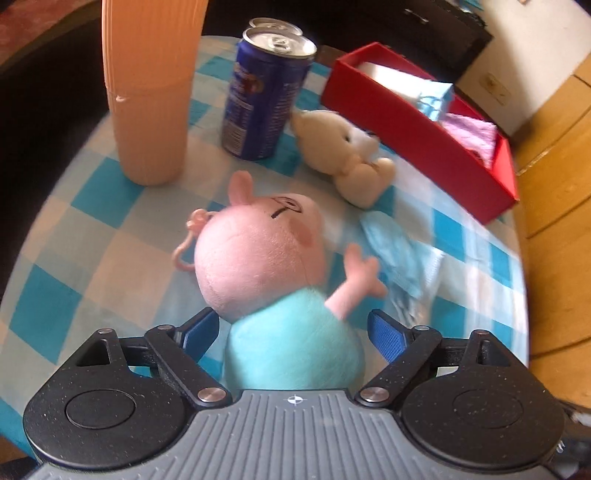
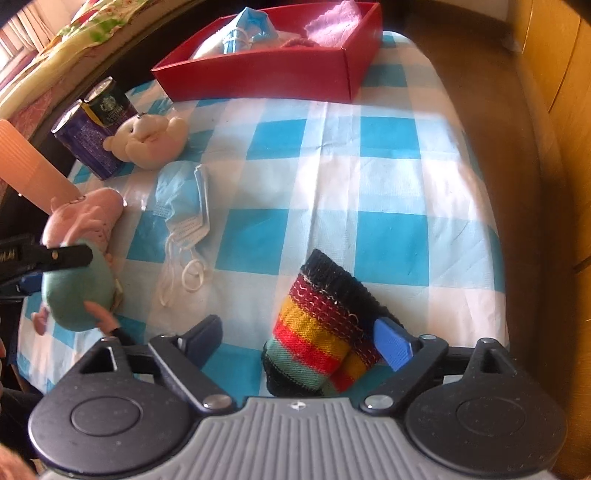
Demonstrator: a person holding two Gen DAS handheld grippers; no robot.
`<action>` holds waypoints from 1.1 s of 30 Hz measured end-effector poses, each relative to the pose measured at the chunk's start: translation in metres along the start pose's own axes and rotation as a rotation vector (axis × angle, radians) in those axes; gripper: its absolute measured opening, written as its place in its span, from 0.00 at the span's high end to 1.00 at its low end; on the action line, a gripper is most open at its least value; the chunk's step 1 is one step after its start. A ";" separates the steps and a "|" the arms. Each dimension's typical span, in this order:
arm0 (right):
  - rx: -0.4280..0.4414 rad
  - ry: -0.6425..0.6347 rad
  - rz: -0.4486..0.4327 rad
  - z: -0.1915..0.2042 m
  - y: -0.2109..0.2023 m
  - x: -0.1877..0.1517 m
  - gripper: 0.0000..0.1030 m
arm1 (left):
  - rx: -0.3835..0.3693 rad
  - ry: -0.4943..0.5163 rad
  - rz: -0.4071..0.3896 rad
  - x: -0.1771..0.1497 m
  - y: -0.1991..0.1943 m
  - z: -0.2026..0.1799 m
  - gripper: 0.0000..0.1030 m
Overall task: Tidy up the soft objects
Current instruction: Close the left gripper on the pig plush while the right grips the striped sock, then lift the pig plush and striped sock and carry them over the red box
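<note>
The pig plush (image 1: 266,258) lies between the spread left tongs (image 1: 295,328), while the striped sock (image 2: 321,328) sits between the spread right tongs (image 2: 303,339), touching their right finger.

Orange ribbed cup (image 1: 151,92): top cut off by frame edge; second can (image 1: 273,25): mostly hidden behind blue can (image 1: 264,99); pig plush (image 1: 266,258): arm motion-blurred, legs hidden behind gripper body.
</note>
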State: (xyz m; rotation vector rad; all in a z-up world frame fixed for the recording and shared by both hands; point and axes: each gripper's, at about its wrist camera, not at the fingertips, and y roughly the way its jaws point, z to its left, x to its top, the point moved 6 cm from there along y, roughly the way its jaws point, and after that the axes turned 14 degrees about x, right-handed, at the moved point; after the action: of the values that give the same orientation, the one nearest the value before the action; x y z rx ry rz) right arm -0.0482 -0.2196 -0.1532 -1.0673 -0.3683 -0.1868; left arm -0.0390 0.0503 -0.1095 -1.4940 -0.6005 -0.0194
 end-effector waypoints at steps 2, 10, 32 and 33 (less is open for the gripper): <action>0.002 0.001 0.004 0.000 0.001 -0.002 0.33 | 0.021 0.010 0.002 0.002 0.005 -0.002 0.18; -0.030 -0.036 0.015 0.001 0.007 -0.003 0.33 | 0.058 0.077 0.039 -0.001 0.023 -0.011 0.28; 0.057 0.019 -0.068 0.003 -0.021 0.001 0.88 | -0.104 0.121 -0.053 -0.005 -0.031 -0.031 0.33; 0.055 0.052 -0.061 0.001 -0.017 0.000 0.84 | -0.105 0.126 -0.049 -0.006 -0.029 -0.033 0.33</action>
State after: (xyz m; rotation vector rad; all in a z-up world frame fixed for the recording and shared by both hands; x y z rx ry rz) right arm -0.0537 -0.2268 -0.1390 -0.9962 -0.3569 -0.2571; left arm -0.0430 0.0145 -0.0839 -1.5664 -0.5412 -0.1845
